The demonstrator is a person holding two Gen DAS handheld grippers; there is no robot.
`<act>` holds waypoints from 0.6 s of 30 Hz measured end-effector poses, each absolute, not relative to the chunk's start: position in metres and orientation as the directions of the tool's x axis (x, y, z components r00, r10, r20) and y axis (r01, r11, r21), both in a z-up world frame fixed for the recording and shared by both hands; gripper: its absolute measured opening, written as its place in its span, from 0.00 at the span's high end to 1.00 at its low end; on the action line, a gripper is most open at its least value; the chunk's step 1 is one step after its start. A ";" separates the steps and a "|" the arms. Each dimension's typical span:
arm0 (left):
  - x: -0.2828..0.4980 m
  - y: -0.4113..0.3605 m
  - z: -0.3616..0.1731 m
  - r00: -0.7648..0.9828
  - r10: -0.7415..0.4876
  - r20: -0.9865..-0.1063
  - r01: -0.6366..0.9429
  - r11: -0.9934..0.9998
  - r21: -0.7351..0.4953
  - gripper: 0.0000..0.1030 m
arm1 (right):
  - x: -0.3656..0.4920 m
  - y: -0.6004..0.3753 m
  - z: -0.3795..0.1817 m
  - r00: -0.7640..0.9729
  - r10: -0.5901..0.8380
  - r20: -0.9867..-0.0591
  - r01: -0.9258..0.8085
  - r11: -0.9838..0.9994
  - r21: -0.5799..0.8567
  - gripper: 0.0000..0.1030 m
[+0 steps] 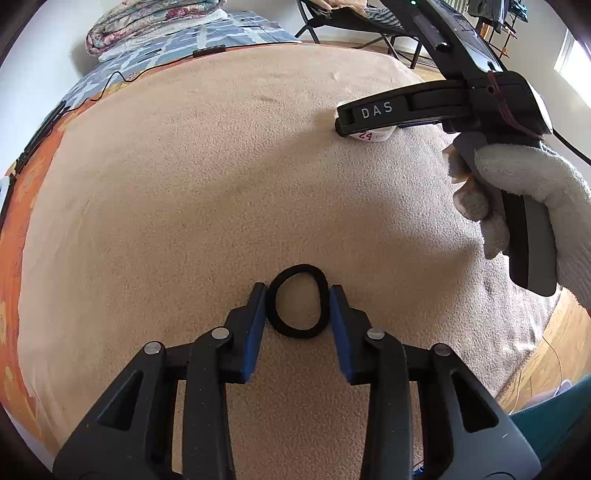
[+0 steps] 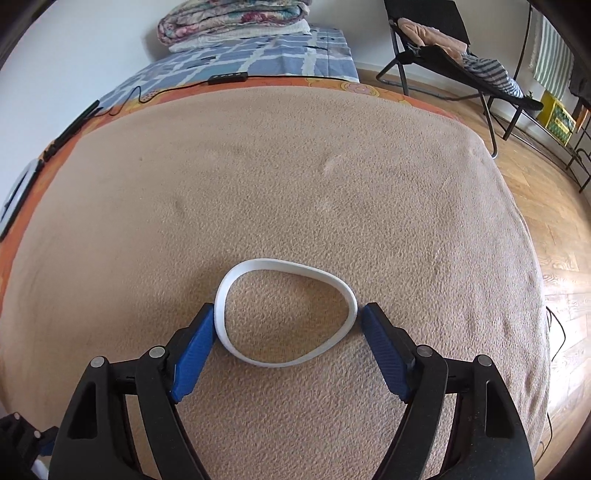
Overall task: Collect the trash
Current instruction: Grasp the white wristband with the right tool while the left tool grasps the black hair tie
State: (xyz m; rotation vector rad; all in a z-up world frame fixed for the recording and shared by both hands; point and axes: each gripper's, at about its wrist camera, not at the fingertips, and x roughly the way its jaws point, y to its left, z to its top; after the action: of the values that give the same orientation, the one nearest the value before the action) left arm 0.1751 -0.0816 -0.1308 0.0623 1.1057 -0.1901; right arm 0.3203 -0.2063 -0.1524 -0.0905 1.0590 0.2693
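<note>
Bed [image 2: 295, 177]: covered by a tan fleece blanket; an orange sheet edged it on the far and left sides.
Bedding [image 2: 236, 22]: folded quilts were stacked at the far end on a blue patterned cover.
Chair [image 2: 443, 55]: a black folding chair stood on the wood floor to the right of the bed, with clothes draped over it.
Cable [image 2: 140, 94]: a black cord and a small black box lay along the far edge of the blanket.
Containers: none showed clearly; a white item with red writing [image 1: 371, 136] was mostly hidden under the right gripper.
Right gripper [image 2: 286, 317]: opened wide; its left pad touched the white band, the right pad sat just beside it, not clamped.
White band [image 2: 286, 312]: lay flat on the blanket between the right gripper's pads.
Left gripper [image 1: 297, 295]: partly open, pads on either side of the hair tie, about touching it; no firm grip showed.
Hair tie [image 1: 297, 301]: black, flat on the blanket between the left gripper's pads.
</note>
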 end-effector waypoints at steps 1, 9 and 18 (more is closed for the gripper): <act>0.176 -0.080 -0.131 0.434 -0.124 -0.892 0.179 0.983 -0.050 0.73 | 0.320 -0.208 -0.153 0.463 0.177 -0.868 -0.261 0.964 0.058 0.24; 0.178 -0.070 -0.129 0.430 -0.142 -0.892 0.150 0.985 -0.084 0.87 | 0.322 -0.220 -0.147 0.480 0.194 -0.856 -0.248 0.965 0.080 0.83; 0.175 -0.063 -0.123 0.442 -0.146 -0.885 0.130 0.987 -0.098 0.90 | 0.317 -0.233 -0.136 0.492 0.234 -0.839 -0.252 0.960 0.120 0.95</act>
State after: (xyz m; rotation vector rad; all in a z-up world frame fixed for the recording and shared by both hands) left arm 0.1754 -0.0629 -0.1231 -0.0160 1.0998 -0.1714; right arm 0.3169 -0.2331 -0.1364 -0.0197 1.0143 0.2953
